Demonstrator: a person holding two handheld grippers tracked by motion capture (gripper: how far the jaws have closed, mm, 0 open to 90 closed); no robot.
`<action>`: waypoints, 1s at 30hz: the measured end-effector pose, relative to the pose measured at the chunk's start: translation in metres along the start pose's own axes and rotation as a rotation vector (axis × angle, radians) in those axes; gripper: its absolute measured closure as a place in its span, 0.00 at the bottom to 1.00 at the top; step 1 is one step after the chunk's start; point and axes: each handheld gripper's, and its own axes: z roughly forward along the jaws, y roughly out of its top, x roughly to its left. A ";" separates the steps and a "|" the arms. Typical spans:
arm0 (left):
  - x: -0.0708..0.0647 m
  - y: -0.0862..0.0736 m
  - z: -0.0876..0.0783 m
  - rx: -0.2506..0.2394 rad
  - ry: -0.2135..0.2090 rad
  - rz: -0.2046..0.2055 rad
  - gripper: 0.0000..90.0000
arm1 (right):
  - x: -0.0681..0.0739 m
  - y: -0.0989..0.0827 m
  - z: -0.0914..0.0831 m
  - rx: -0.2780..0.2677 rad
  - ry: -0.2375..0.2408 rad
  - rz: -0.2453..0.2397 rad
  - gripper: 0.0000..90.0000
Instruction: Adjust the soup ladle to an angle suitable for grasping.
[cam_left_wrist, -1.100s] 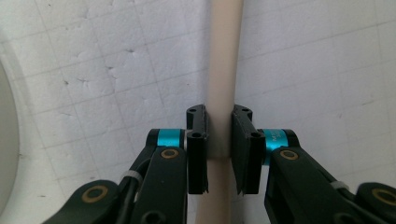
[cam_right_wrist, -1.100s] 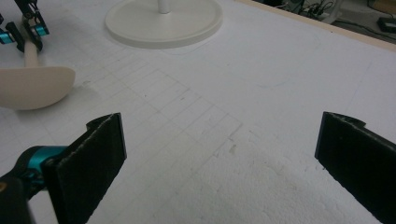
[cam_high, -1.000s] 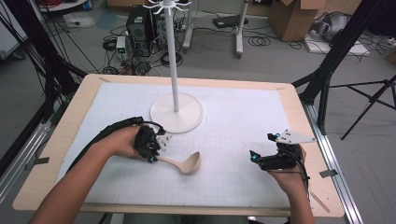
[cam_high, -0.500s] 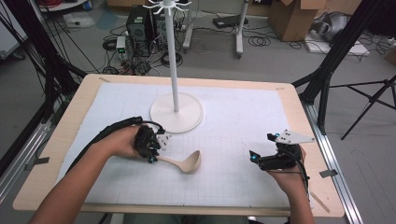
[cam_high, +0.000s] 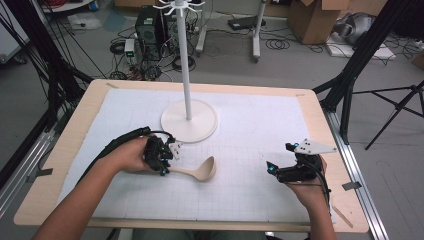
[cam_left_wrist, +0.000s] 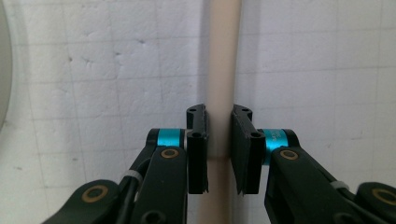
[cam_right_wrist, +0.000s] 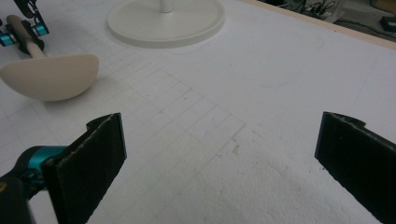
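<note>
**Ladle handle clamped, second tool idle**

No displacement since the earlier frames: both hands and the ladle as before. Left tool (cam_high: 161, 156) clamped on the beige ladle (cam_high: 197, 172) at its handle, pads pressed to either side, as seen in the left gripper view (cam_left_wrist: 219, 144). Ladle lying on the white gridded mat (cam_high: 250, 130) of the desk (cam_high: 320, 120), bowl pointing right, just in front of the round base of the white stand (cam_high: 189, 120). Right tool (cam_high: 272, 170) resting near the desk's right edge, jaws wide apart, empty, well apart from the ladle.

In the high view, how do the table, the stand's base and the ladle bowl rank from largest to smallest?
1. table
2. stand's base
3. ladle bowl
The gaps are wide, so nearness to the camera does not change the order.
</note>
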 end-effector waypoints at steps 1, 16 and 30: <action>0.000 -0.001 0.000 -0.004 0.004 -0.013 0.86 | 0.000 0.000 0.000 0.000 0.000 0.000 0.00; -0.001 0.000 -0.004 -0.013 0.032 -0.039 0.86 | 0.000 0.000 0.002 0.006 0.002 0.005 0.00; 0.000 0.002 -0.002 -0.019 0.040 -0.049 0.86 | 0.000 0.000 0.002 0.007 0.001 0.001 0.01</action>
